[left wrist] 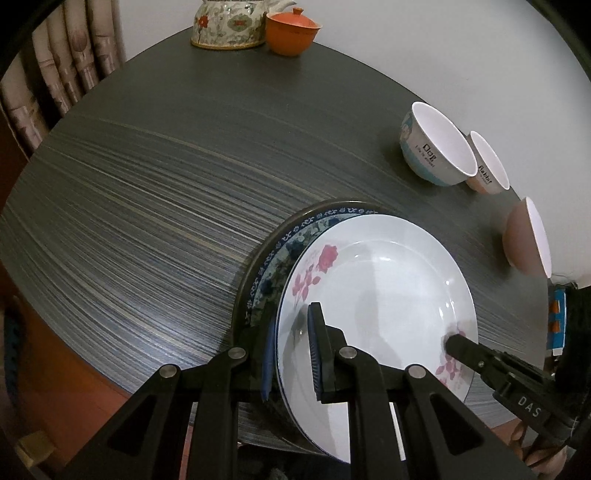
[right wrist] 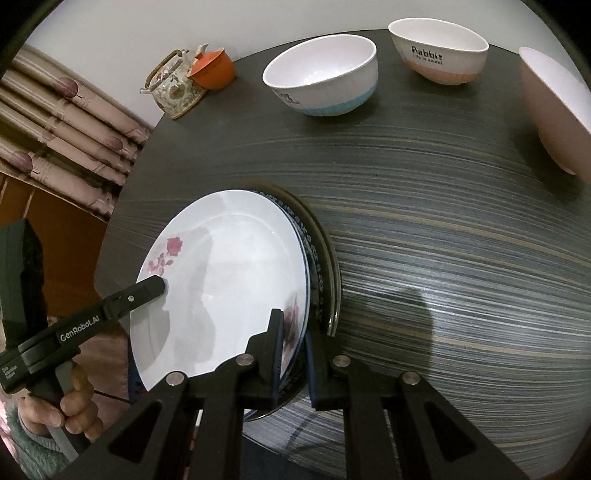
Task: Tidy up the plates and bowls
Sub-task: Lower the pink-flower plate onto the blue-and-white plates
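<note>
Item: white plate (left wrist: 384,280) with pink rose print, top of a stack at the near edge of the desk (left wrist: 147,206). Beneath it, a blue-patterned plate (left wrist: 295,243), offset to the left in the left wrist view, and a dark plate (right wrist: 328,251) lowest. Part of the stack overhangs the near edge of the desk.

Risk: the stack is uneven and overhanging; if either grip slips or the two sides lift unequally, I judge the white plate could slide off the lower ones or the stack could tip off the edge. Glazed rims offer little friction.

Left gripper (left wrist: 291,354): jaws narrowed to a small gap, clamped over the left rim of the stack.
Right gripper (right wrist: 293,354): jaws likewise close together, clamped over the right rim.

Further off: blue-banded bowl (right wrist: 321,74), "Rabbit" bowl (right wrist: 439,51) and pink bowl (right wrist: 554,107) along the far right, apart from one another. Teapot (left wrist: 229,26) and orange lidded cup (left wrist: 291,31) at the far left, touching.
</note>
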Demonstrator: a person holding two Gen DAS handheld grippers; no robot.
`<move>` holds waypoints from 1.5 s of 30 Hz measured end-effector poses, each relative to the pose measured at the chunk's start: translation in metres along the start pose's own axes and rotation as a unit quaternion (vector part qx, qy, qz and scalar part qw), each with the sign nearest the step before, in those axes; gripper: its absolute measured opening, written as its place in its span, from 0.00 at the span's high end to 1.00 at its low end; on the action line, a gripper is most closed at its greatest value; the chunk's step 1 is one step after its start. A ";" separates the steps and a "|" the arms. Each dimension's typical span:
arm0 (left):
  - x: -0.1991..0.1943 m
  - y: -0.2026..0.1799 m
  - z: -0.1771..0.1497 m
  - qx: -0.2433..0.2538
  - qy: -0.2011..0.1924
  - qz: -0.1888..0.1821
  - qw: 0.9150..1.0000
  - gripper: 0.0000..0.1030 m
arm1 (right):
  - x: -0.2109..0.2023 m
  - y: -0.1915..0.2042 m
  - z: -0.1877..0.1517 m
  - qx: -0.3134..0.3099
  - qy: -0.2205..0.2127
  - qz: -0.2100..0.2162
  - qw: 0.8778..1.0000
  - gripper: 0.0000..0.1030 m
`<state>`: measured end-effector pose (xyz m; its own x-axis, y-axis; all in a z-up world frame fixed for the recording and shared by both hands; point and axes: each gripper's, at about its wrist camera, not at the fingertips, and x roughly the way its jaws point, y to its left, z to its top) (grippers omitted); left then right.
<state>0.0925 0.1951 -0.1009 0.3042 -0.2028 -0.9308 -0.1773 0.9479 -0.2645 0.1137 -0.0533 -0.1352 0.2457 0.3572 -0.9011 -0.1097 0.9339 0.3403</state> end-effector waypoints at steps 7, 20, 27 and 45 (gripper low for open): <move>0.009 -0.002 0.005 -0.010 0.003 0.002 1.000 0.87 | 0.009 0.011 0.000 -0.001 0.003 -0.011 1.000 0.87; 0.010 -0.006 0.003 -0.011 -0.001 -0.010 1.000 0.74 | 0.014 0.022 0.004 -0.008 0.004 -0.039 0.999 0.84; 0.011 -0.018 0.001 0.009 -0.008 -0.004 1.000 0.59 | 0.016 0.030 0.006 -0.015 0.009 -0.052 0.999 0.77; 0.018 -0.034 -0.005 0.055 -0.019 0.024 0.998 0.52 | 0.019 0.031 0.009 -0.006 -0.005 -0.048 0.999 0.72</move>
<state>0.0991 0.1580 -0.1099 0.3333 -0.1500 -0.9308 -0.0892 0.9778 -0.1895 0.1236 -0.0178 -0.1393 0.2650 0.2666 -0.9267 -0.0976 0.9635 0.2493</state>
